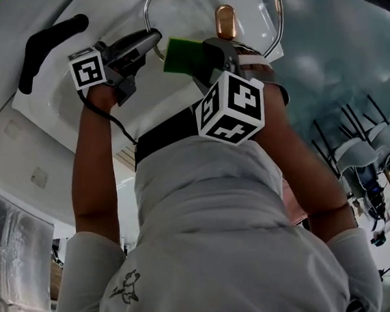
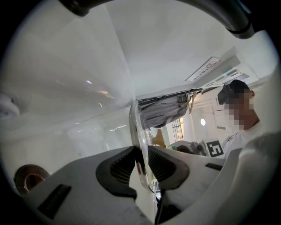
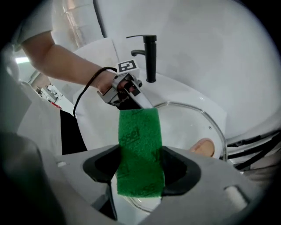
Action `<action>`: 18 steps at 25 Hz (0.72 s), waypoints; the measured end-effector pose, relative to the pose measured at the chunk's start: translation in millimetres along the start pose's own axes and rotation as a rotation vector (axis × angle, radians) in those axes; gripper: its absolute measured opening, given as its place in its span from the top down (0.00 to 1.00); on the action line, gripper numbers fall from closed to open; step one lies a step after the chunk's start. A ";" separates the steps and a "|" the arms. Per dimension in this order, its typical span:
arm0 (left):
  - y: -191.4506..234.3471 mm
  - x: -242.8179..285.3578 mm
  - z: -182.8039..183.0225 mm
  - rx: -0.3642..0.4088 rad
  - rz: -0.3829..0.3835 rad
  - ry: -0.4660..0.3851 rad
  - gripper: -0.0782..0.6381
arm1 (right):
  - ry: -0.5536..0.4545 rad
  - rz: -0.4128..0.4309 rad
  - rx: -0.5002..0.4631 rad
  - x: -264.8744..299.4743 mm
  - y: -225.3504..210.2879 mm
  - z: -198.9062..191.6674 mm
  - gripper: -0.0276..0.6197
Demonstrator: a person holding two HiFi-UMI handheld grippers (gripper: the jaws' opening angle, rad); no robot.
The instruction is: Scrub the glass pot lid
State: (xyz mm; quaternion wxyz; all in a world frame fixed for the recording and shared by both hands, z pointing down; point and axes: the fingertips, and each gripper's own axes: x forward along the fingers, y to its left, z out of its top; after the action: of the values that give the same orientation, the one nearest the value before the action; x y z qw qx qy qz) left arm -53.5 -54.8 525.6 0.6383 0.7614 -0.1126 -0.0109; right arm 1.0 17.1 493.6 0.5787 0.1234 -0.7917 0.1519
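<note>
Top left of head view: left gripper (image 1: 149, 39) clamps the rim of the glass lid (image 1: 191, 5), held over the basin (image 1: 49, 104). Centre: right gripper (image 1: 198, 55) pinches a green sponge (image 1: 180, 54), with the lid straight ahead of its tip (contact unclear). Right gripper view shows the lid's broad face, left gripper view only its edge.

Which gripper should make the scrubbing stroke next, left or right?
Right. The right gripper is shut on the green scouring pad, with the glass lid just ahead of it. The left gripper is clamped on the lid's rim, holding it.
</note>
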 end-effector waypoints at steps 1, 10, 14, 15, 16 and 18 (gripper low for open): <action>0.4 -0.1 0.4 0.006 0.002 0.004 0.76 | 0.003 -0.001 0.012 -1.8 -2.0 -4.3 0.52; 0.0 0.0 -0.5 0.017 -0.004 0.043 0.76 | 0.067 0.053 0.091 -23.9 -34.5 -75.6 0.52; -0.3 0.7 0.1 0.022 -0.004 0.053 0.76 | 0.099 0.080 0.071 -30.7 -52.2 -105.7 0.52; -0.9 0.9 -0.7 0.015 -0.008 0.054 0.76 | 0.112 0.068 0.080 -32.2 -61.9 -116.1 0.52; -1.3 1.0 -1.8 0.007 -0.013 0.056 0.76 | 0.124 0.053 0.099 -33.6 -73.0 -127.7 0.52; -0.5 0.4 -1.9 0.014 -0.008 0.061 0.76 | 0.127 0.039 0.172 -36.6 -95.3 -148.3 0.52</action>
State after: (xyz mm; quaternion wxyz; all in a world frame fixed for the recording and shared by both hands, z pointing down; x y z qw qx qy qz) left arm -52.7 -53.0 525.5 0.6362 0.7662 -0.0902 0.0103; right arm 177.7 -13.4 510.1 0.6121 0.1470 -0.7396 0.2381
